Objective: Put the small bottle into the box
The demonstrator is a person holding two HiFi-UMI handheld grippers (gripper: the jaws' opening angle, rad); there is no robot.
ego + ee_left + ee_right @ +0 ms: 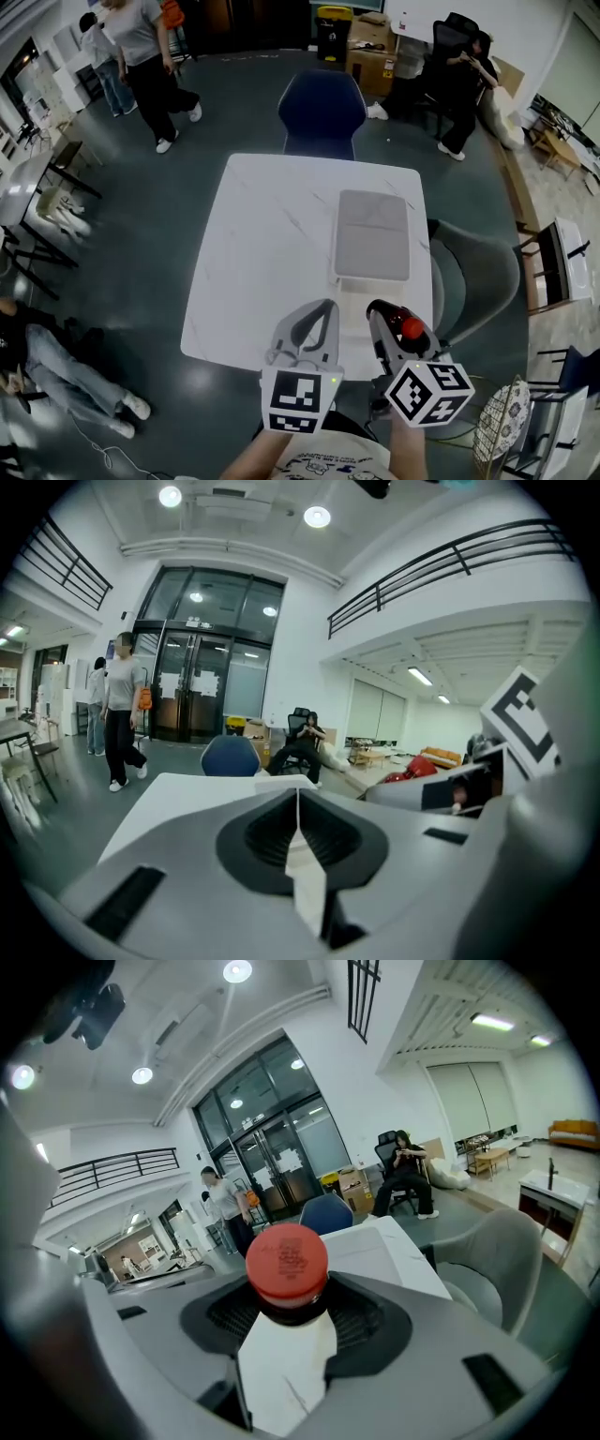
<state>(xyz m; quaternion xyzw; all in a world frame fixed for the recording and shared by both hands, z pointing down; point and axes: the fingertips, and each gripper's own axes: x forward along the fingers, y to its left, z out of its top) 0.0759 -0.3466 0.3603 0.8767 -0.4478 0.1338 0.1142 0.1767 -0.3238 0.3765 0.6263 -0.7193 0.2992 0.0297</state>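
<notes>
The jaws of the right gripper (398,323) are clenched on the small bottle (287,1258). Its red cap stands clear above the dark pads and its body runs down between them, mostly hidden. Seen from the head view, the cap faces up, so the bottle's long axis looks roughly upright, crossing the line of the jaws rather than lying along it.

The jaws of the left gripper (298,822) are pressed together with nothing between them. This gripper sits just beside the right one, at the near edge of the white tabletop (272,244).

The box (372,234) lies ahead of the held bottle on the right half of the tabletop, with its long side running away from the person. It is almost straight out from the right gripper and only a little to its left. That makes the right gripper the nearer of the two, with a bare strip of tabletop between it and the box's near end.

The top of the box shows as a flat grey surface with a pale rim at the near end, and I cannot tell whether it is a lid or the open inside. My judgement is that the bottle is secured and the carry forward over the box is not yet done. If that grey top is a lid, the free left gripper would be the one to lift it.
</notes>
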